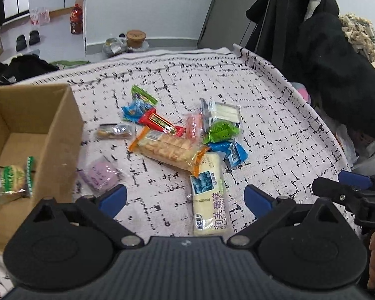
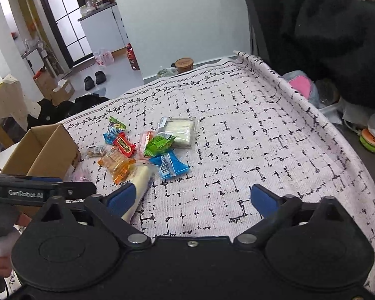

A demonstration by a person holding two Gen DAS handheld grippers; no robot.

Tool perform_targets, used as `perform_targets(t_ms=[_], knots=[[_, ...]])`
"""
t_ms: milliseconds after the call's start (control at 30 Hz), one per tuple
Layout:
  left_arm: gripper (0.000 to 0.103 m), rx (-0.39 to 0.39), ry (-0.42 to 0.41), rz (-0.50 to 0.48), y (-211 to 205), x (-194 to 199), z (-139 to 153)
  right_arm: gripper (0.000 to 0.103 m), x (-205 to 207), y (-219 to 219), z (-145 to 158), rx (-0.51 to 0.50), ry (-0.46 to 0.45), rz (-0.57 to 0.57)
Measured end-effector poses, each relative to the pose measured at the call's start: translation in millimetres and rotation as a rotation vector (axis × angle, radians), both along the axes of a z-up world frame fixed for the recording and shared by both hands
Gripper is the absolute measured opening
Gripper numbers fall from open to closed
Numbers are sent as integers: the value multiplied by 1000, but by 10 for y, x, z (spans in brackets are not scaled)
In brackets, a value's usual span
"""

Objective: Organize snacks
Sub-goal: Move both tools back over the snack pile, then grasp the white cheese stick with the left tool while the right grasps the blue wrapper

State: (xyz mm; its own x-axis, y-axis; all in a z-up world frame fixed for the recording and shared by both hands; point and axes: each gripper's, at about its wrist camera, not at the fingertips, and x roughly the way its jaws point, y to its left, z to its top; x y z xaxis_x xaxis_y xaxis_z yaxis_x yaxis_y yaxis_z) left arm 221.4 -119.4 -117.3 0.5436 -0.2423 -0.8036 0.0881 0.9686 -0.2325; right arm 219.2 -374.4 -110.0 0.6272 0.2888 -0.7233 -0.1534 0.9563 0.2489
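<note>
left tongs (image 1: 185,197) spread, empty, long cream cake pack (image 1: 208,195) lying between them at 6 o'clock of snack pile. right tongs (image 2: 191,200) also spread, holding nothing. cardboard box (image 1: 37,130) at 9 o'clock of pile, one green-edged pack (image 1: 11,180) inside. risk: glossy wrapper slips when pinched; soft cake crushes; orange biscuit pack (image 1: 167,151) overlapping its far end drags along.

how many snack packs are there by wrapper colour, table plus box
Blue: 2
Green: 3, one in the cardboard box at, plus
Red: 1
Orange: 1
Pink: 1
Purple: 1
Clear or white: 3
Total: 12
</note>
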Motion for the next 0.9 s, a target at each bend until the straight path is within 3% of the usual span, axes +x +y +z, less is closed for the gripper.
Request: perform_targets(t_ms=[133,500,700,833,900], knots=[[99,-9,16,-2,-67,89,-103,83,112,36,-62,10,15,26],[81,-40,84,4,-204,383,-382,72,409,144,-209,35,46,65],[60,-45,147,12,-290,550,-589,70,580,189,-285,52,59,78],[36,-40,155,21,-282,563,-647,68,674,254,-345,59,72,97],[34,-41,156,36,-244,569,-643,68,721,295,-368,59,73,107]])
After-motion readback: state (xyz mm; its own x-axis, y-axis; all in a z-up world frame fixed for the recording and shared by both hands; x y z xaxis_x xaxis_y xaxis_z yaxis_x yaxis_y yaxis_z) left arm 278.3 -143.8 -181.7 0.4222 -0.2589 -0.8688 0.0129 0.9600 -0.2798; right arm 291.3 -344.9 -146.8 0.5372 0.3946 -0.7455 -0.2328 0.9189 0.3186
